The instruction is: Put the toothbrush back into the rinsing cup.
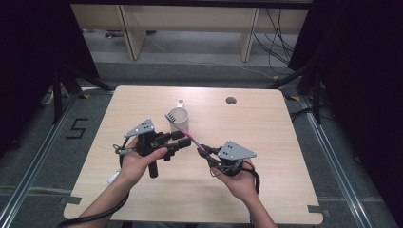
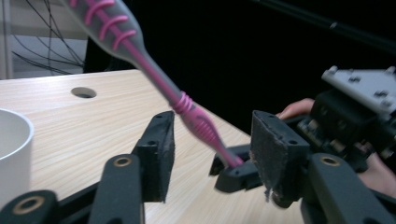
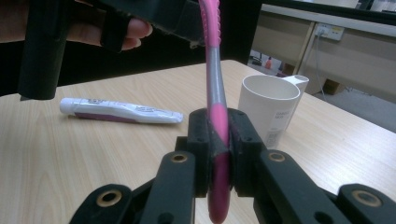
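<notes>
Pink toothbrush (image 3: 215, 116) is clamped by right gripper (image 3: 217, 135) fingers. Left gripper (image 2: 210, 154) fingers are kept apart around handle, seemingly untouched. Cup (image 1: 179, 118) is placed on desk (image 1: 266, 137).

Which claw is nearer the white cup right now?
Left. The left claw sits just below the white cup; the right claw, gripping the toothbrush, is farther right.

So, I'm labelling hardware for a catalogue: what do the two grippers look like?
Both the left gripper and right gripper are black, with two flat-padded jaws on arms with brass-ringed pivots. Each carries a grey three-cornered plate on top and trails a black cable.
</notes>
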Motion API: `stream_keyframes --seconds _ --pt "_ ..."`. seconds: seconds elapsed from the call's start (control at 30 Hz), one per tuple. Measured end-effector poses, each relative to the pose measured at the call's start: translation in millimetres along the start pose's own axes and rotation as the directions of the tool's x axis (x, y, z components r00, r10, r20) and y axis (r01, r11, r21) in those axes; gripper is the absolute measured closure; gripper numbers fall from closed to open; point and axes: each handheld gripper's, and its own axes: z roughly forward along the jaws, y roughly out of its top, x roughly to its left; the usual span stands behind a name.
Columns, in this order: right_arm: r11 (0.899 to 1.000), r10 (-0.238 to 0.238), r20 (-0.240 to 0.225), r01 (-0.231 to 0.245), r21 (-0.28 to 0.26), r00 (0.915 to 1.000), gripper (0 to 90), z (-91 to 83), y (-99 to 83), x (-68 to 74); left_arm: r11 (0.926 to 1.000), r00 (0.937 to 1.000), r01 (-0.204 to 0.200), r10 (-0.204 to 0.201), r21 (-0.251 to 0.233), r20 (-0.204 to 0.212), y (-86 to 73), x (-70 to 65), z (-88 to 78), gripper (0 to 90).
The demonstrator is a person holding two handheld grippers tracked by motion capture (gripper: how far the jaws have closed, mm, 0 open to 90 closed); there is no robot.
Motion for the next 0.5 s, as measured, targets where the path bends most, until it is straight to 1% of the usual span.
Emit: stream_keyframes --seconds 0.03,0.07,0.1,0.17,0.2,0.33,0.37,0.4,0.43,0.47,0.5 --pt "1.0 0.0 0.0 0.0 0.0 1.0 81.3 0.0 0.0 0.0 1.0 1.0 0.0 0.0 0.0 0.0 0.0 0.0 0.0 52.1" --pt "1.0 0.009 -0.018 -0.009 -0.001 0.9998 81.3 1.5 -0.3 0.7 1.0 1.0 0.002 -0.002 -0.006 -0.003 0.6 0.0 0.6 52.1" --pt "1.0 0.012 -0.004 -0.012 0.005 0.9999 81.3 1.2 -0.1 1.4 0.9998 1.0 0.0 -0.001 -0.018 -0.006 1.0 0.3 0.9 53.9" --pt "1.0 0.014 -0.005 -0.014 0.001 0.9999 81.3 1.9 0.1 1.6 0.9995 0.9998 -0.017 0.016 -0.025 -0.015 1.8 0.1 1.4 57.7" --pt "1.0 0.022 -0.007 -0.022 -0.005 0.9997 81.3 2.0 0.4 2.1 0.9994 0.9997 -0.018 0.018 -0.03 -0.014 2.2 0.0 1.5 61.2" --pt "1.0 0.021 -0.001 -0.021 -0.004 0.9998 81.3 2.0 0.5 2.7 0.9987 0.9997 -0.017 0.017 -0.049 -0.016 3.2 0.4 2.0 63.2" --pt "1.0 0.029 -0.003 -0.029 0.0 0.9996 81.3 1.9 0.3 3.6 0.9984 0.9996 -0.021 0.02 -0.053 -0.019 3.4 0.3 2.0 64.2" --pt "1.0 0.023 0.001 -0.023 -0.009 0.9997 81.3 2.7 0.0 3.5 0.9981 0.9995 -0.022 0.021 -0.058 -0.023 3.6 -0.1 2.1 65.9" --pt "1.0 0.026 0.001 -0.026 -0.01 0.9997 81.4 2.9 -0.4 4.1 0.9977 0.9995 -0.025 0.023 -0.063 -0.024 3.7 -0.6 2.3 67.9" --pt "0.999 0.039 -0.007 -0.039 -0.003 0.9992 81.3 3.0 -0.6 5.1 0.9972 0.9991 -0.034 0.032 -0.067 -0.028 3.8 -1.1 2.2 71.5" --pt "0.999 0.032 -0.007 -0.032 -0.01 0.9995 81.3 3.4 -0.7 5.0 0.9968 0.9991 -0.037 0.036 -0.071 -0.021 4.2 -1.9 2.4 73.1"
